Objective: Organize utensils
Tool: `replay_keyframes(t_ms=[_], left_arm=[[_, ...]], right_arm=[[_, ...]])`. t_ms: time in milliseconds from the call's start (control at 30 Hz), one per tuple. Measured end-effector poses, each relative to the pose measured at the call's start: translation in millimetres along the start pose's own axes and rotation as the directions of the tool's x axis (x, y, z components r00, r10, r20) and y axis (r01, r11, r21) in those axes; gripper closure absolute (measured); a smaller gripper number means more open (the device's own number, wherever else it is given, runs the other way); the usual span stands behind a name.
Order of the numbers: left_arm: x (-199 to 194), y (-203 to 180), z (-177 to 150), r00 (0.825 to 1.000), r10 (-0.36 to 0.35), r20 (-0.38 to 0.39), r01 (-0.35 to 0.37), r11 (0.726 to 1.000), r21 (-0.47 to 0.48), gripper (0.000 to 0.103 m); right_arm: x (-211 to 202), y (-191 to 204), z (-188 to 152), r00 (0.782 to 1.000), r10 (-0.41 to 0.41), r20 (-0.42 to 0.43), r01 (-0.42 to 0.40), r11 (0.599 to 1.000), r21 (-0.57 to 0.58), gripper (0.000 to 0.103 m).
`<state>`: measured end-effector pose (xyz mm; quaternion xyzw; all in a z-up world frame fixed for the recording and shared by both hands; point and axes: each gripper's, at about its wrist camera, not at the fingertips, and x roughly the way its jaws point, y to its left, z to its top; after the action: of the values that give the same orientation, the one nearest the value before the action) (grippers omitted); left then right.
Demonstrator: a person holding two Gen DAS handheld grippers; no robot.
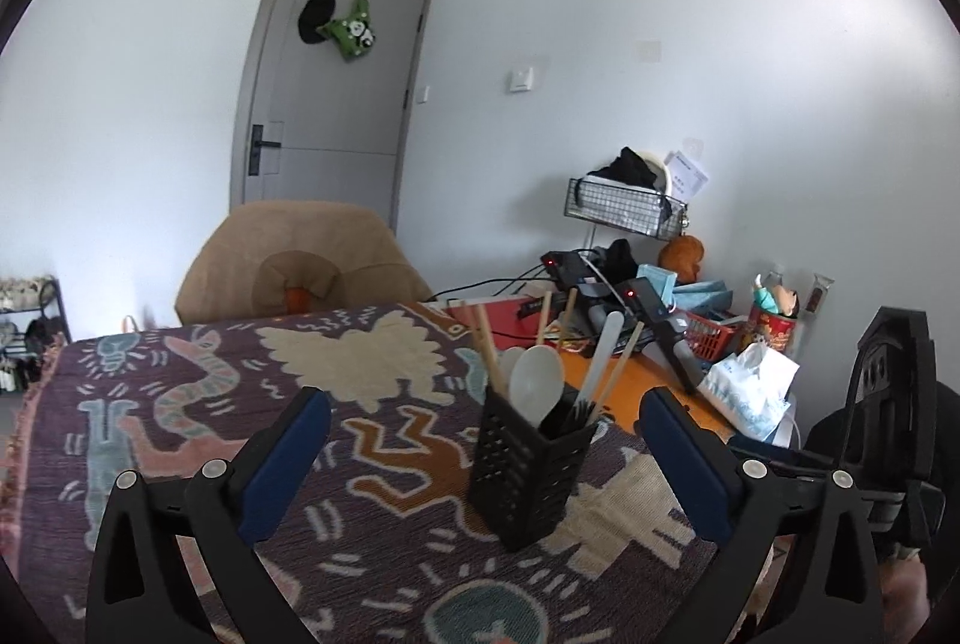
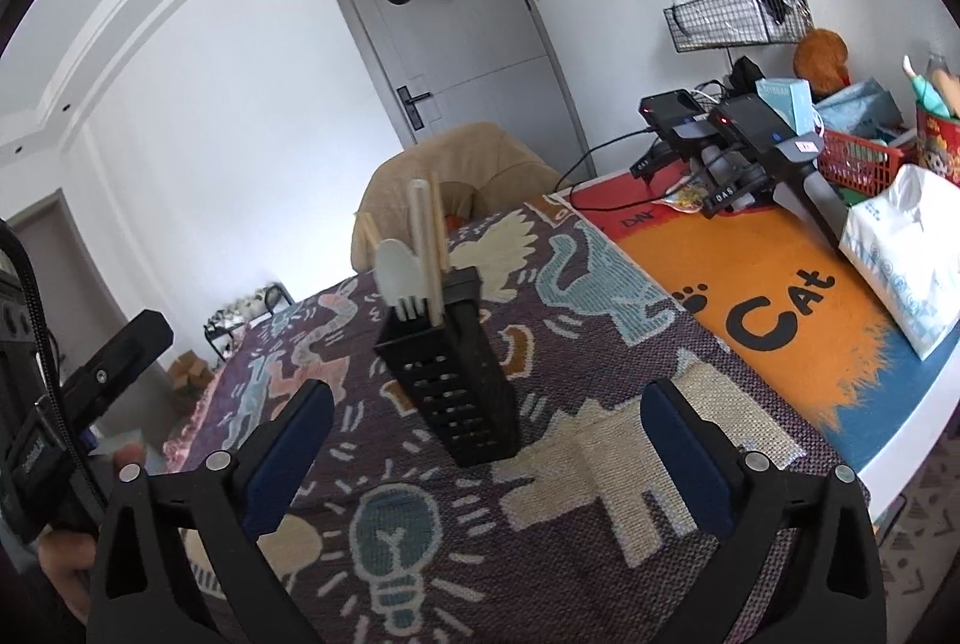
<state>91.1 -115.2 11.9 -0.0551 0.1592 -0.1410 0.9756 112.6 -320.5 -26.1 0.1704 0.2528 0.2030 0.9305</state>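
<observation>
A black perforated utensil holder [image 1: 525,470] stands upright on the patterned cloth [image 1: 240,404]. It holds a white spoon [image 1: 536,385], a white fork [image 1: 591,383] and wooden chopsticks [image 1: 487,349]. My left gripper [image 1: 486,464] is open and empty, its fingers on either side of the holder and nearer the camera. In the right wrist view the same holder [image 2: 450,374] stands ahead of my right gripper [image 2: 486,455], which is open and empty. The white fork [image 2: 398,278] and chopsticks [image 2: 427,248] stick out of it.
An orange cat mat [image 2: 750,296] lies right of the cloth, with a tissue pack [image 2: 900,260], black devices [image 2: 750,134] and a red basket [image 2: 858,152]. A tan chair [image 1: 300,266] stands behind the table. The other hand-held gripper [image 1: 888,404] shows at the right edge.
</observation>
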Motion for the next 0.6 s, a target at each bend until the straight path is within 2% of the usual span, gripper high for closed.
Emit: replay_keyframes(t_ms=[300,600], left_arm=[[-37,21,-4,0.999,0.049,-0.008,-0.050,0.997,-0.061,0.000],[-66,26,-4,0.995,0.088,-0.045,-0.089,0.996,-0.013,0.000]], right_arm=[[-7,35,-6,0.999,0.022,-0.039,-0.025,0.996,-0.085,0.000],[-15,52,-11,0.996,0.050,-0.074,-0.058,0.992,-0.109,0.000]])
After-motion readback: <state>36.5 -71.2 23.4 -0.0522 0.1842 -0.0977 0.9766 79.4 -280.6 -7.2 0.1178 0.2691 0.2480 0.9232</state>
